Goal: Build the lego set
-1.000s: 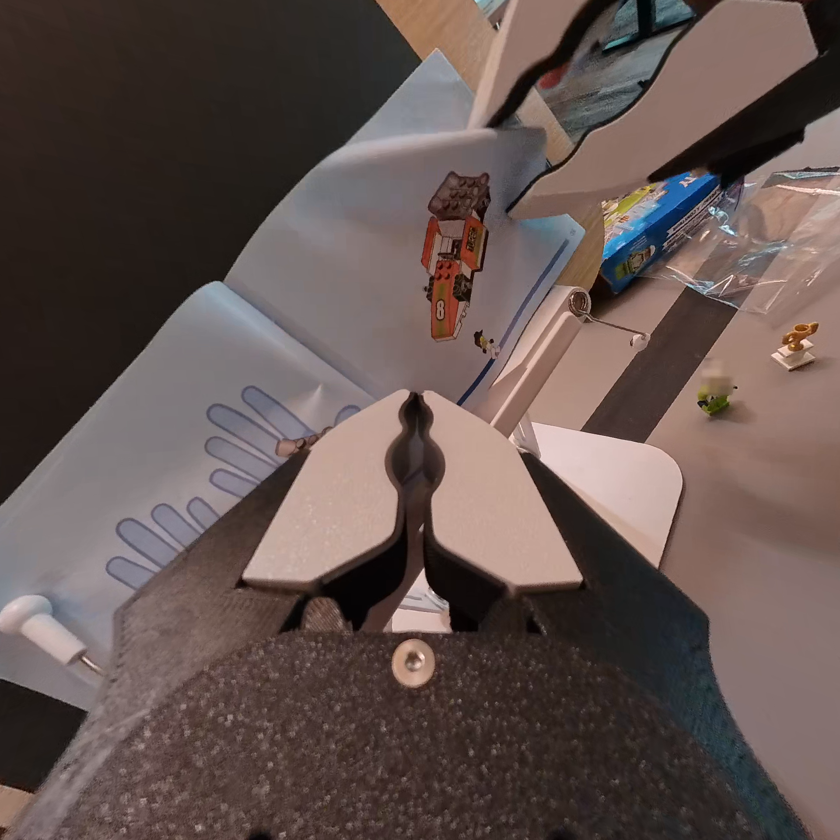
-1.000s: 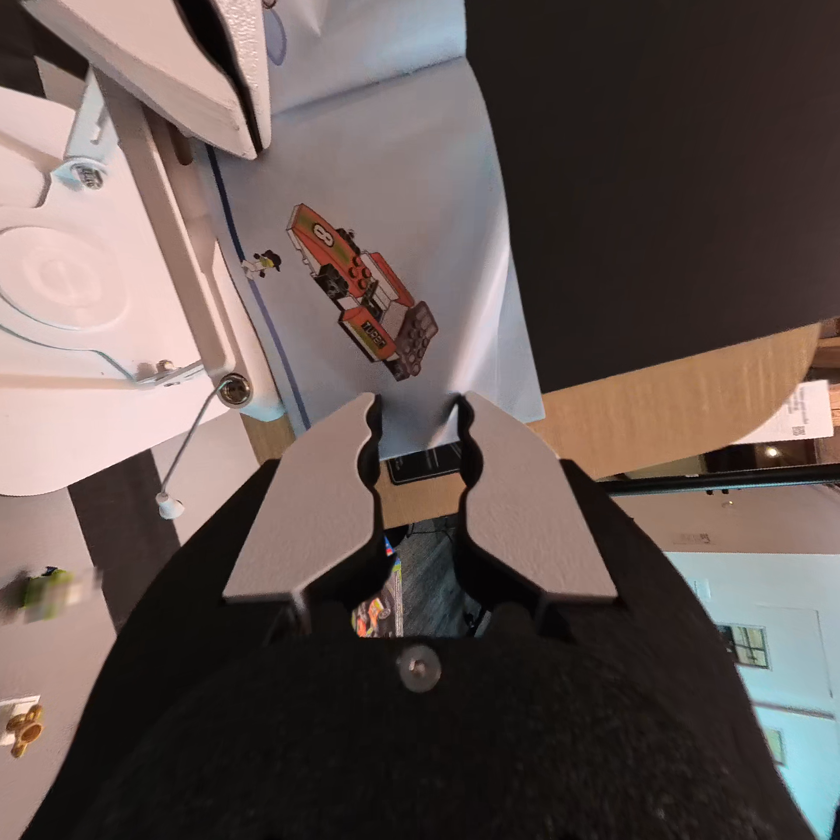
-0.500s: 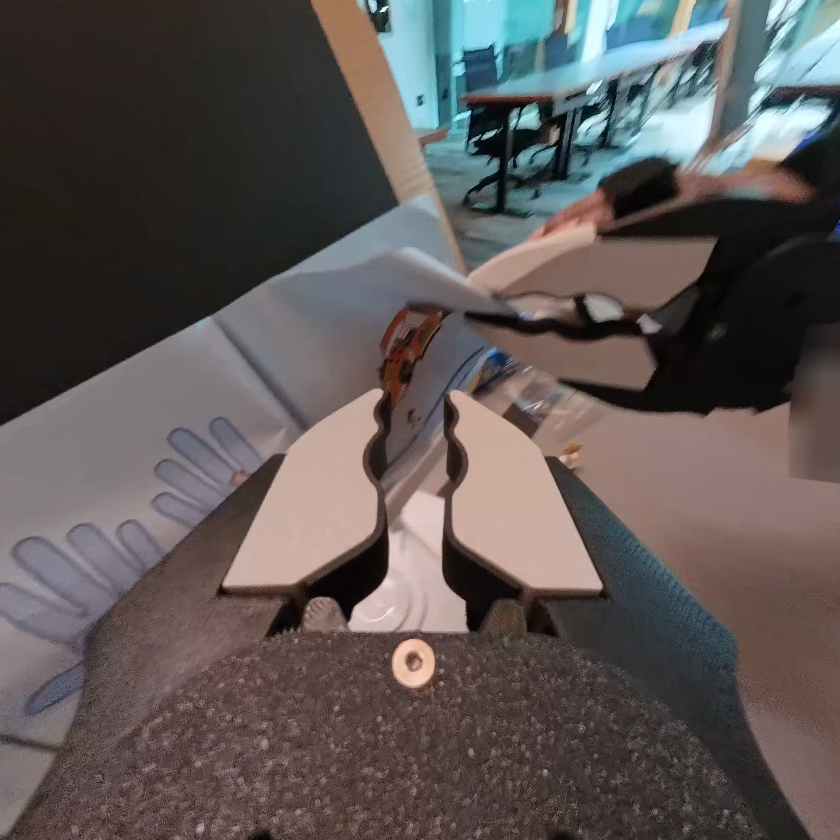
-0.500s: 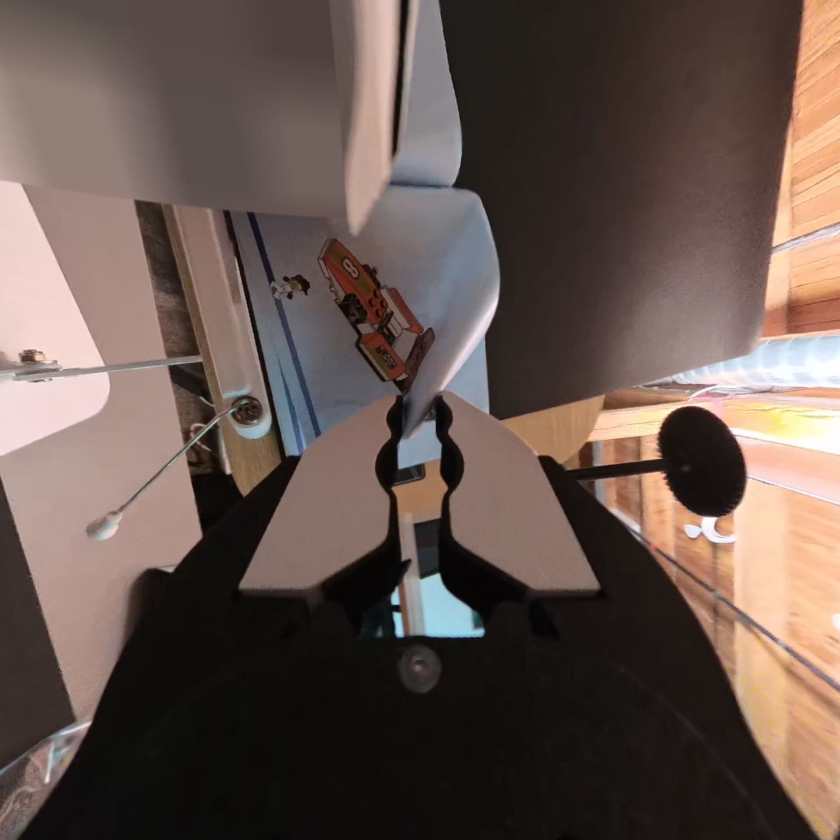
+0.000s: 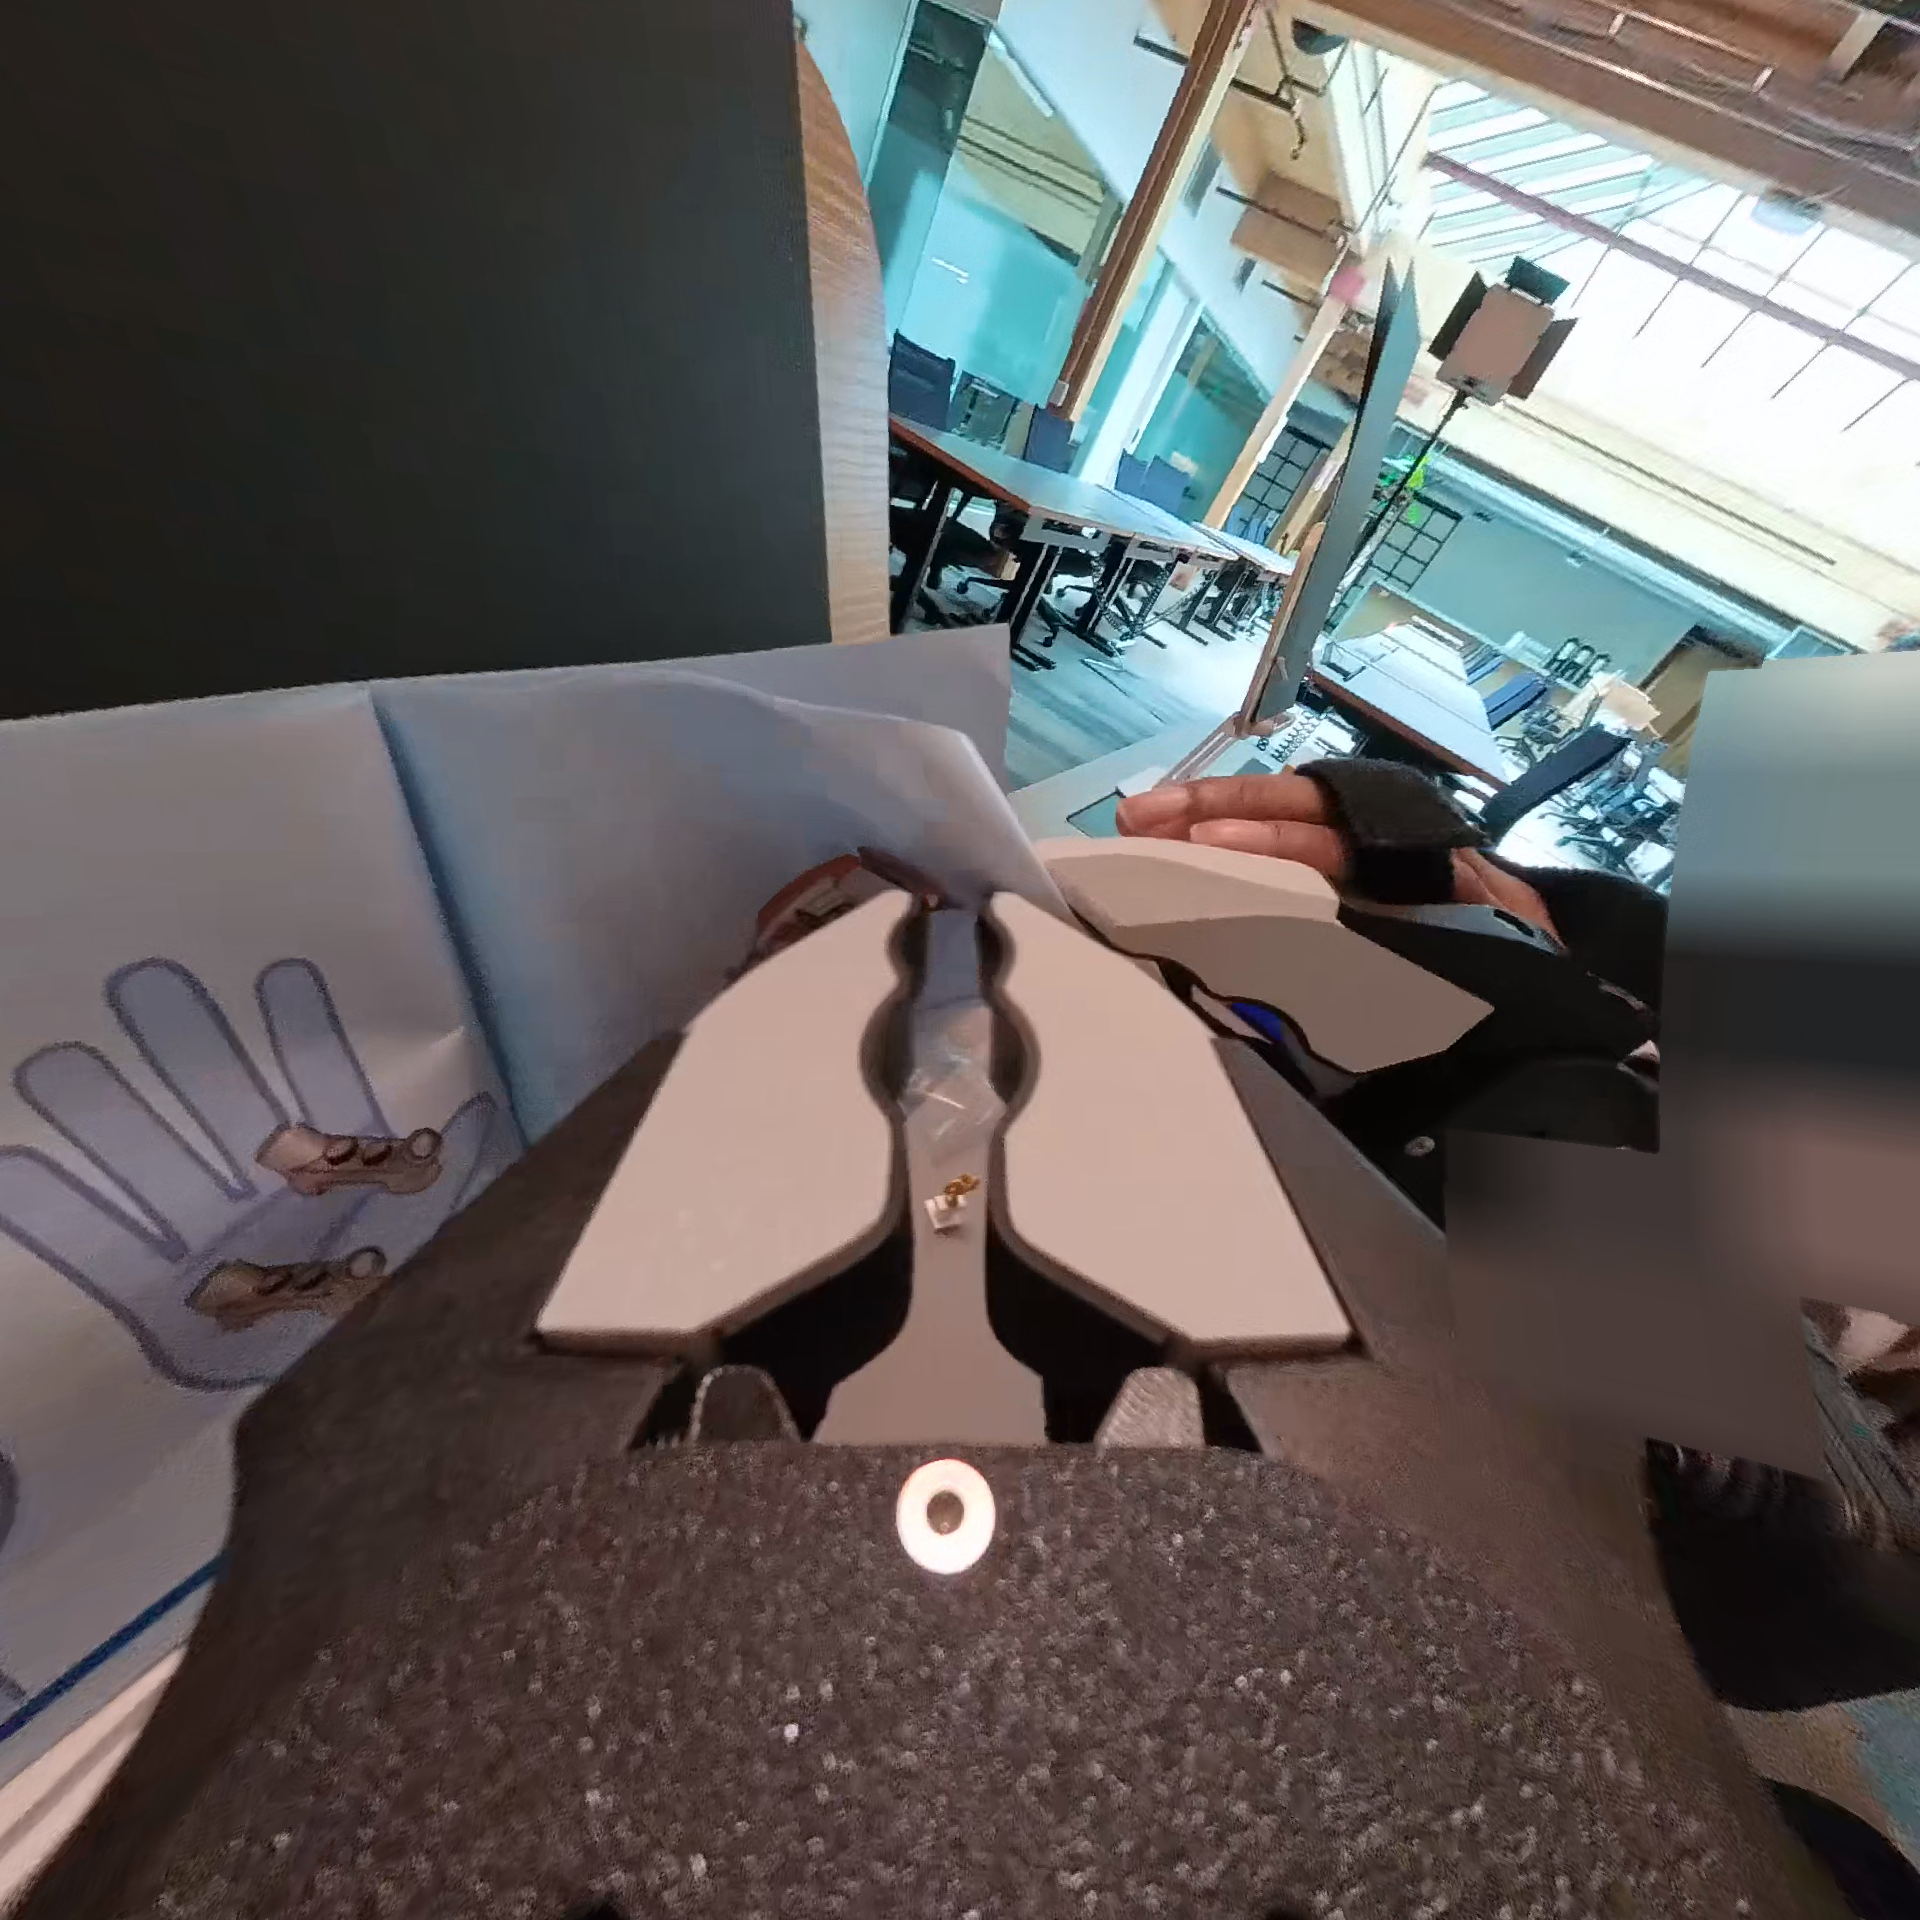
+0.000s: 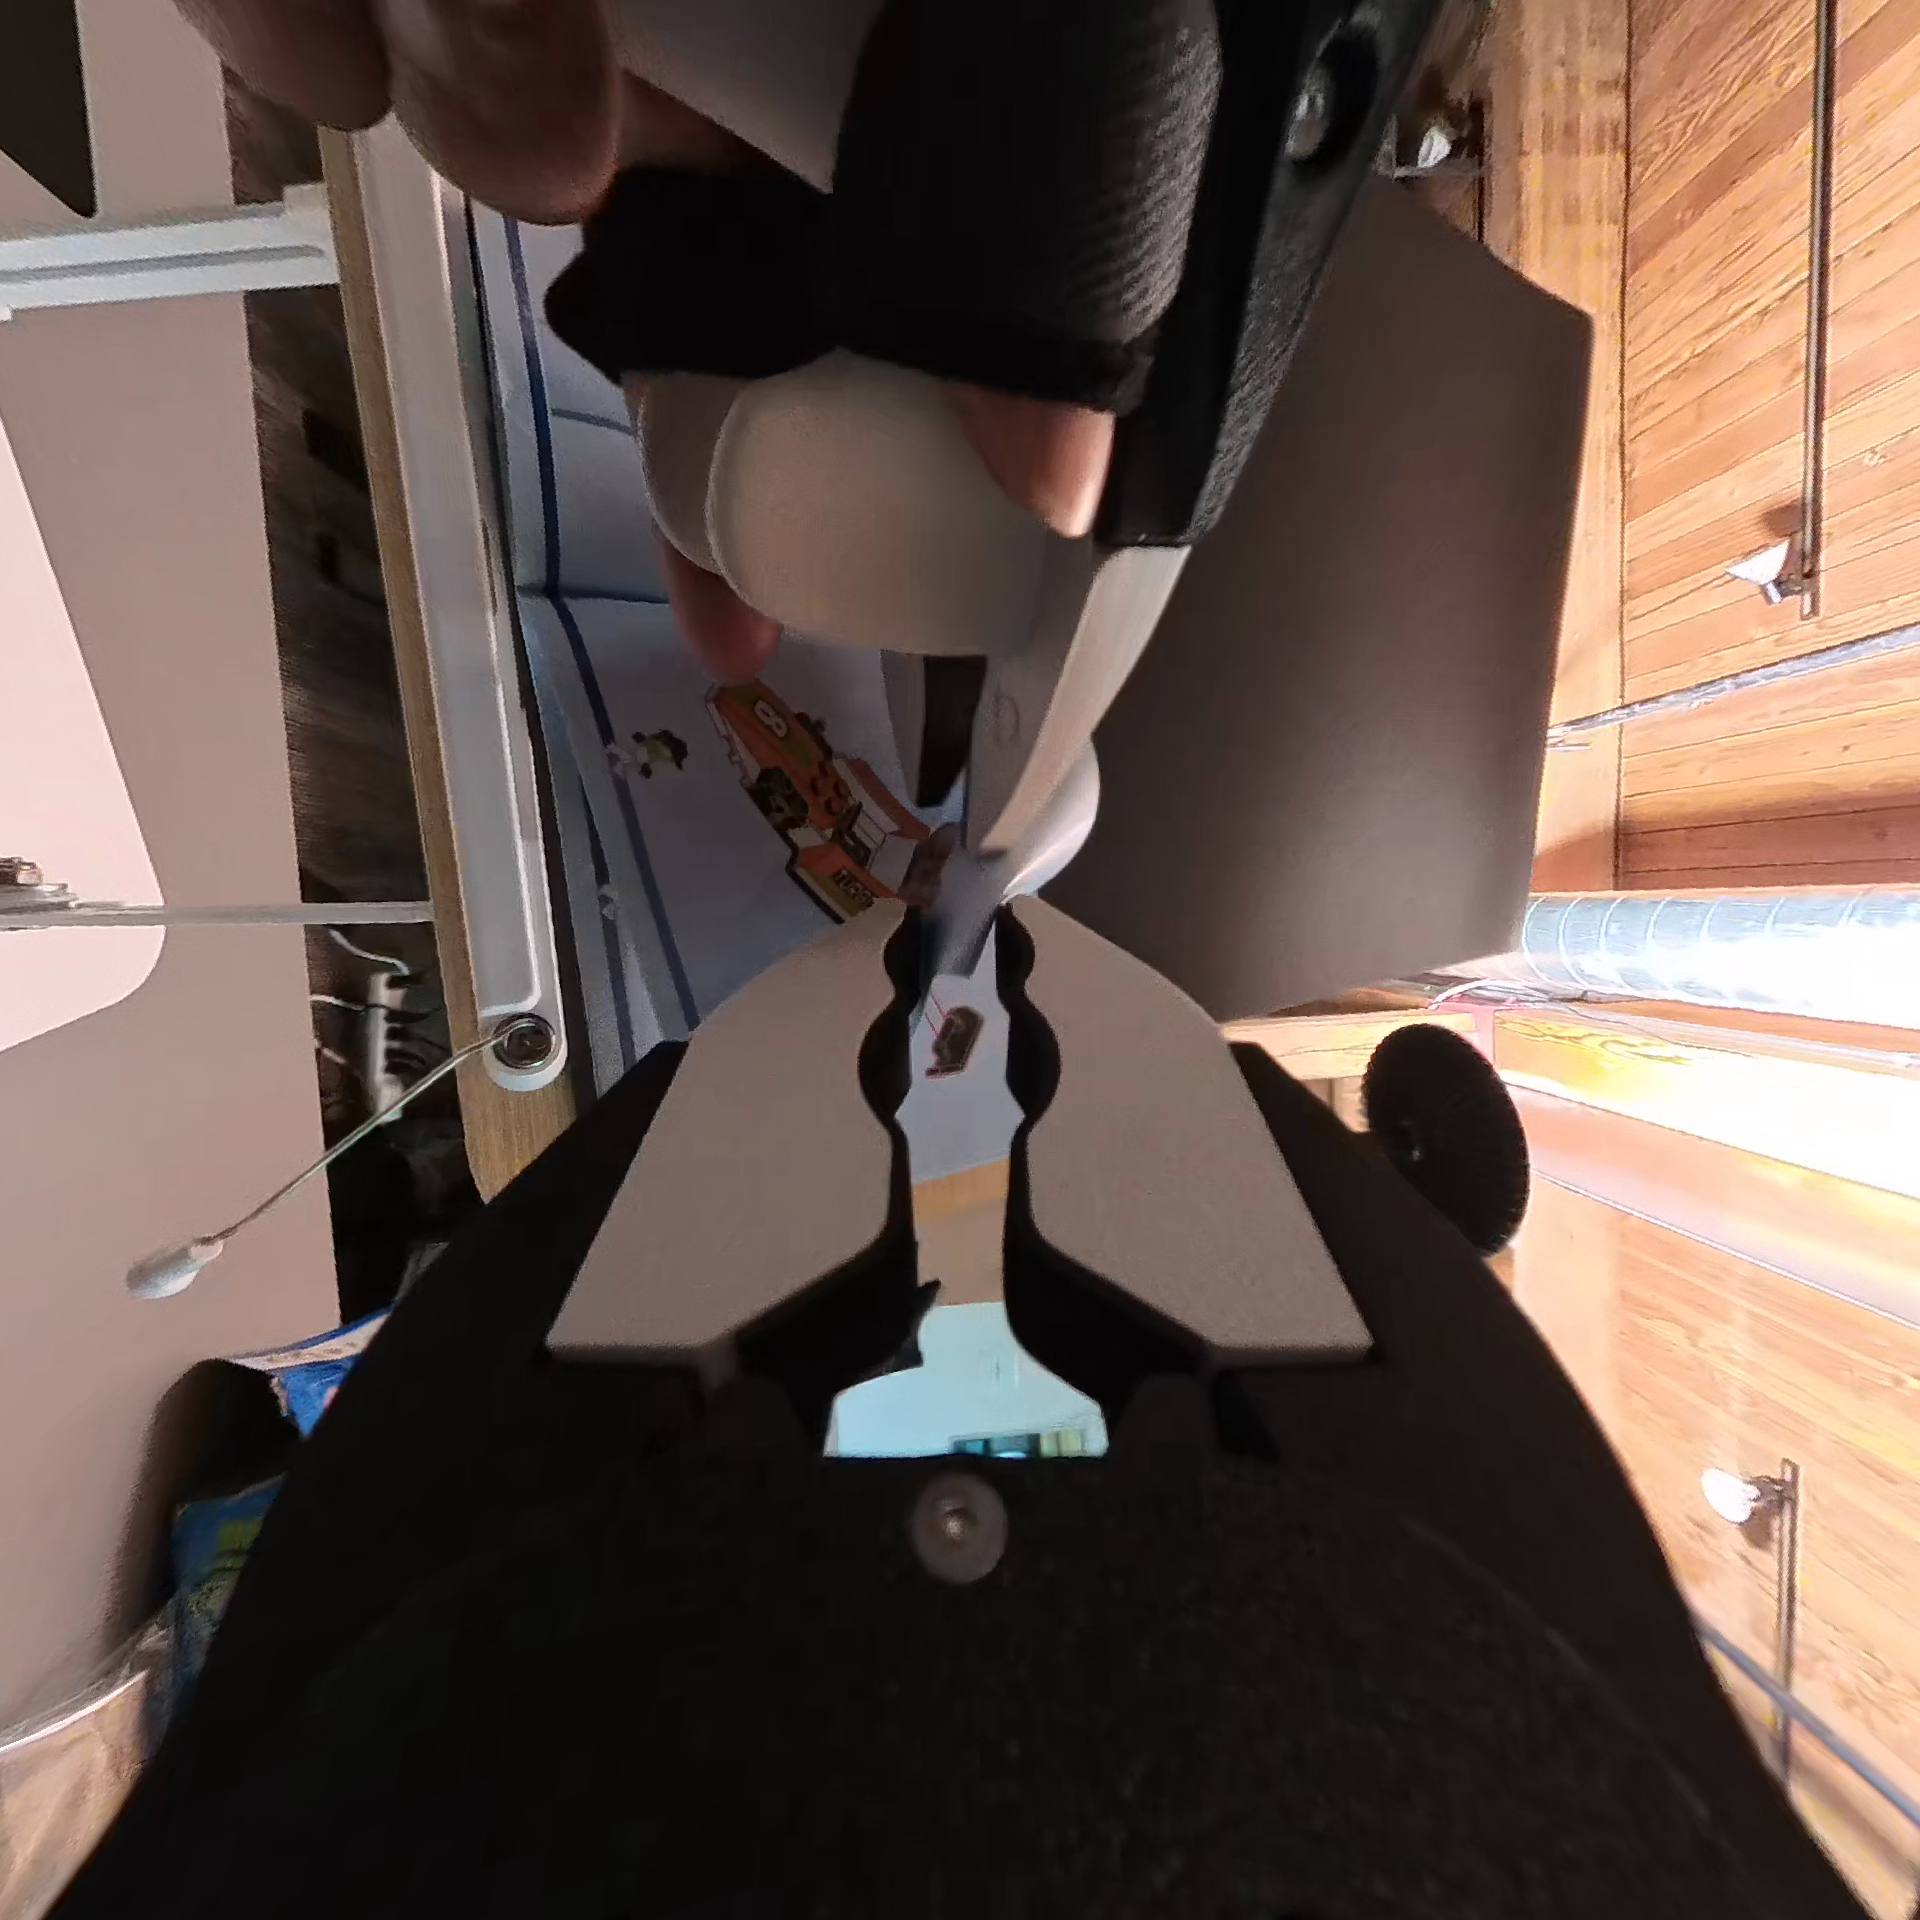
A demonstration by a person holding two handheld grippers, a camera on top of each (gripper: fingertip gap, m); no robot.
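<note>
Both tools meet at the lifted corner of the instruction booklet's page.

In the left wrist view the left tool [image 5: 948, 914] has its jaws narrowly parted, with the curled corner of the pale blue instruction booklet [image 5: 665, 810] at its tips; whether the fingers actually pinch the paper is hard to tell from here. The right tool [image 5: 1081, 888] comes in from the right against the same corner, a hand [image 5: 1288, 821] in a black strap on it. In the right wrist view the right tool's tips stand slightly apart with the page edge running between them. The open booklet shows a hand outline and an orange car drawing [image 6: 821, 805]. A small gold piece on a white base [image 5: 951, 1205] sits on the grey counter [image 5: 935, 1382] below.
</note>
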